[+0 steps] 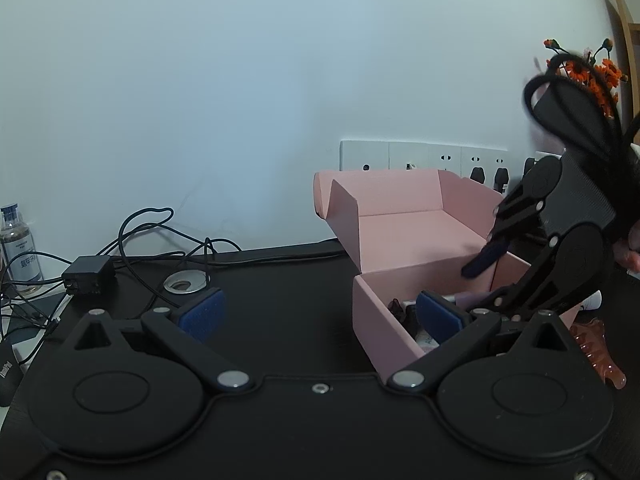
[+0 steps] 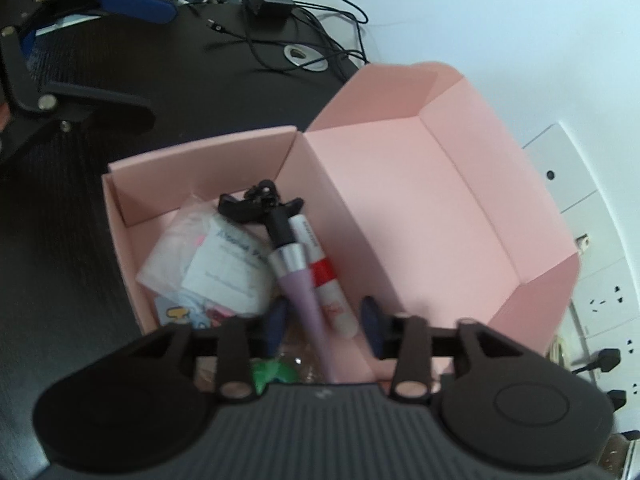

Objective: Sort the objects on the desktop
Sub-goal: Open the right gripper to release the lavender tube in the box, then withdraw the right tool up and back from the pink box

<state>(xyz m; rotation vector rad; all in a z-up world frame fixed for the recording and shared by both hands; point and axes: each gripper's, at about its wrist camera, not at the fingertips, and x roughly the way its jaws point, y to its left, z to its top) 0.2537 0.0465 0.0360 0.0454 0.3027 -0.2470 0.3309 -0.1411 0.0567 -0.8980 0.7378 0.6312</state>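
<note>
An open pink cardboard box (image 2: 400, 200) stands on the black desk with its lid folded back. Inside lie a purple selfie stick with a black clamp (image 2: 298, 276), a white and red tube (image 2: 326, 276), a white paper packet (image 2: 228, 264) and a cartoon card (image 2: 180, 314). My right gripper (image 2: 323, 320) hangs over the box's near end, tilted down and open; the stick and tube lie between its blue pads, untouched. In the left wrist view the box (image 1: 400, 216) sits at right with the right gripper (image 1: 486, 280) dipping into it. My left gripper (image 1: 320, 312) stands open beside the box's left corner, holding nothing.
A black adapter (image 1: 86, 274) with tangled cables and a desk grommet (image 1: 184, 282) lie at the back left. A clear bottle (image 1: 18, 240) stands at the far left. Wall sockets (image 1: 424, 156) run behind the box. A pinkish ridged plastic piece (image 1: 596, 348) lies right of the box.
</note>
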